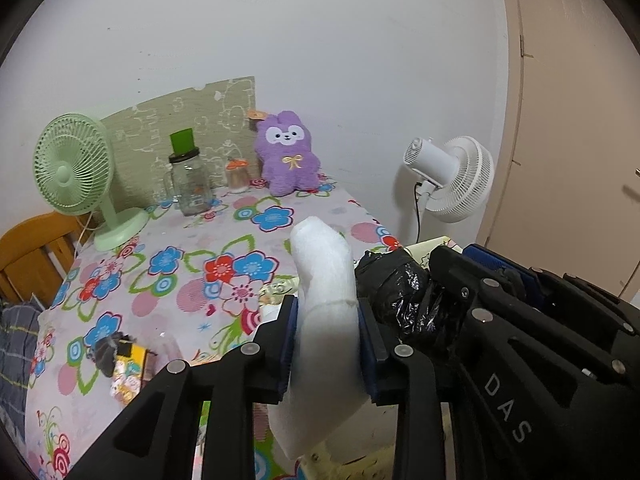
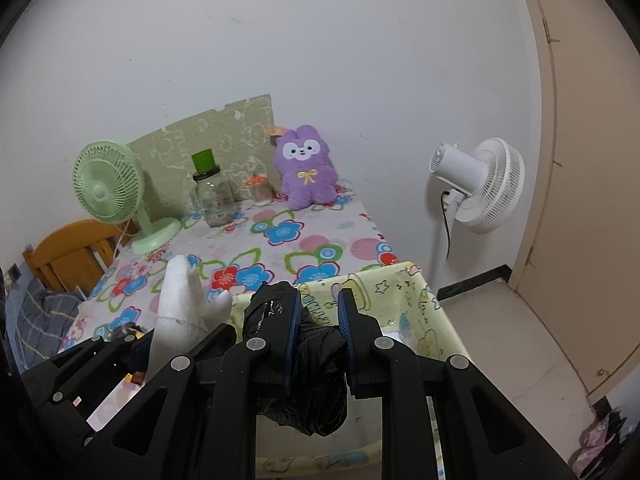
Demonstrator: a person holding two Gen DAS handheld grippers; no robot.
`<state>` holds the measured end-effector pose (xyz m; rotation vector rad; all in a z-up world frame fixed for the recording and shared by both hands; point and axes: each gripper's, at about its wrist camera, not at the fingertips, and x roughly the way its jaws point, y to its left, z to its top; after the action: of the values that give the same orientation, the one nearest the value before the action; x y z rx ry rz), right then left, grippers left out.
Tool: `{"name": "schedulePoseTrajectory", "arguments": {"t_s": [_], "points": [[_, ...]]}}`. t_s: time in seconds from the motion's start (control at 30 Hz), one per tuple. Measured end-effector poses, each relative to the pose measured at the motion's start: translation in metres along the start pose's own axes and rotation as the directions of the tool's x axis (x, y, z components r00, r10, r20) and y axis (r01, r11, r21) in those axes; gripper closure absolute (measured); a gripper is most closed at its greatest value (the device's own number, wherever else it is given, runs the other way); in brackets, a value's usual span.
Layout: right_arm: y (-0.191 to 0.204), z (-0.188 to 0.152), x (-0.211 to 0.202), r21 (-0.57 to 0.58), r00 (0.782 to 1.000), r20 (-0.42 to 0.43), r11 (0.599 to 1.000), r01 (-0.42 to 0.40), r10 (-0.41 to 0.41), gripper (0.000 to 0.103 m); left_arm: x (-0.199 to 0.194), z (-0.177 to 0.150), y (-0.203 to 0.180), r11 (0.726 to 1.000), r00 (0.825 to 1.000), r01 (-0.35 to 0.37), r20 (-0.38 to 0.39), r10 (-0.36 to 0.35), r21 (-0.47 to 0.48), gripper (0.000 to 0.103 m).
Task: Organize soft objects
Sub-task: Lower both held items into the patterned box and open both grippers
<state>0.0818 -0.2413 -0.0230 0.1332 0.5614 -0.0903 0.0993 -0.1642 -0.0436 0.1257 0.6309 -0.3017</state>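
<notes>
A white soft foam piece (image 1: 324, 264) stands upright between the pads of my left gripper (image 1: 327, 304), which is shut on it. The same piece (image 2: 178, 304) shows at the left of the right wrist view. My right gripper (image 2: 320, 296) is shut on a crumpled black plastic bag (image 2: 312, 360), which hangs below its jaws; the bag (image 1: 400, 292) sits just right of the foam in the left wrist view. Both grippers hover over a pale yellow fabric bin (image 2: 400, 292) with cartoon prints. A purple plush rabbit (image 2: 306, 172) sits upright against the far wall.
The table wears a floral cloth (image 1: 180, 280). On it stand a green desk fan (image 1: 76, 176), a glass jar (image 1: 190, 184) with a green lid and a small jar (image 1: 238, 178). A yellow box (image 1: 128, 368) lies near left. A white floor fan (image 2: 476, 184) and a wooden chair (image 1: 32, 252) flank the table.
</notes>
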Motion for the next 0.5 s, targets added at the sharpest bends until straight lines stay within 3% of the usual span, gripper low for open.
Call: {"name": "schedulePoseTrajectory", "arguments": {"t_s": [0.27, 0.37, 0.43, 0.5], "points": [[-0.018, 0.004, 0.018, 0.011, 0.999, -0.015, 0.999, 0.034, -0.034, 0.081, 0.023, 0.007, -0.011, 0.999, 0.999, 0.029, -0.022, -0.029, 0.019, 0.066], [-0.022, 0.004, 0.025, 0.015, 0.999, -0.025, 0.999, 0.049, -0.048, 0.081, 0.032, 0.007, -0.014, 0.999, 0.999, 0.037, -0.040, -0.036, 0.024, 0.059], [-0.025, 0.004, 0.030, 0.018, 0.998, -0.034, 0.998, 0.055, -0.054, 0.081, 0.038, 0.007, -0.016, 0.999, 0.998, 0.036, -0.051, -0.034, 0.029, 0.042], [-0.027, 0.003, 0.035, 0.017, 0.997, -0.043, 0.998, 0.063, -0.062, 0.081, 0.042, 0.007, -0.018, 0.999, 0.998, 0.024, -0.060, -0.022, 0.034, 0.032]]}}
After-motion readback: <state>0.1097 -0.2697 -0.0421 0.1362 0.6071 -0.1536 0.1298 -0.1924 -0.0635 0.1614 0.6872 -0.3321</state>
